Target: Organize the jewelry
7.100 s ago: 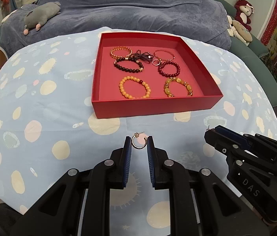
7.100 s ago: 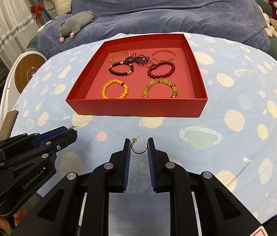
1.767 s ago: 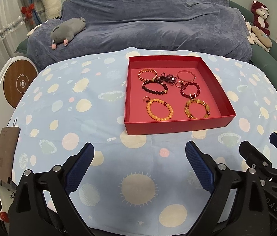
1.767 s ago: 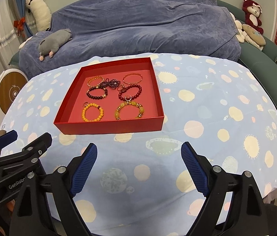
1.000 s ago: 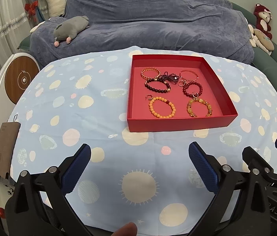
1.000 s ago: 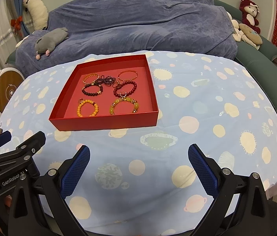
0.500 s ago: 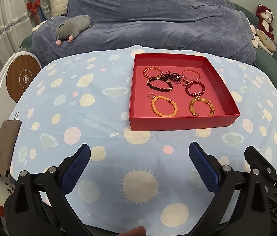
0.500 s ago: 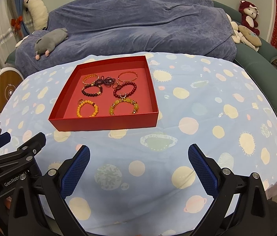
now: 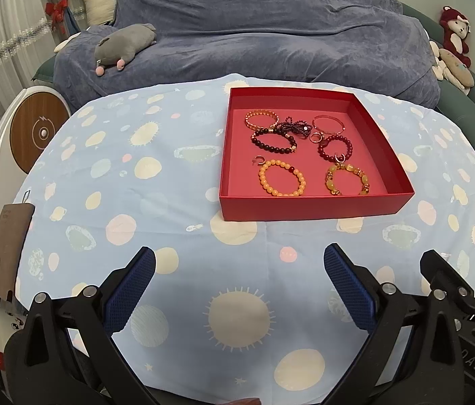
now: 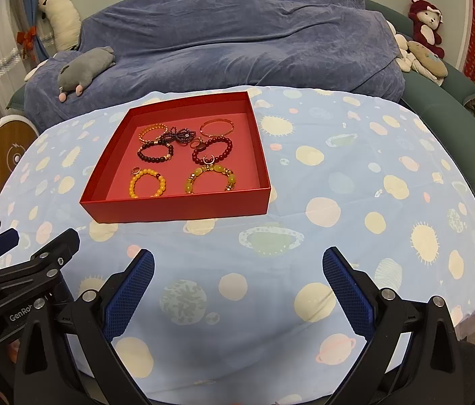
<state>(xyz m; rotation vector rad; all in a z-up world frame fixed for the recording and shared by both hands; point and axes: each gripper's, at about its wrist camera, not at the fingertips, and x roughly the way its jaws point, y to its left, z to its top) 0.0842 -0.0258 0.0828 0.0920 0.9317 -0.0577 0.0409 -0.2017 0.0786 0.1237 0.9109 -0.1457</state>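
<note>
We hold both tongs wide and empty above the cloth (image 9: 170, 202): left gripper (image 9: 239, 285), right gripper (image 10: 237, 283). The red tray (image 9: 308, 207) lies well ahead of them, bracelets (image 9: 282, 179) and two small hoop earrings (image 9: 258, 160) inside it.

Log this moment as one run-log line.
left hand-held gripper: open, empty | right hand-held gripper: open, empty | red tray: bracelets and both hoop earrings inside | tablecloth: no jewelry visible

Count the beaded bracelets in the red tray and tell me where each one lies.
4, all in the red cardboard tray: orange bead bracelet front left, yellow-green bead bracelet front right, black bead bracelet middle left, dark red bead bracelet middle right.
</note>
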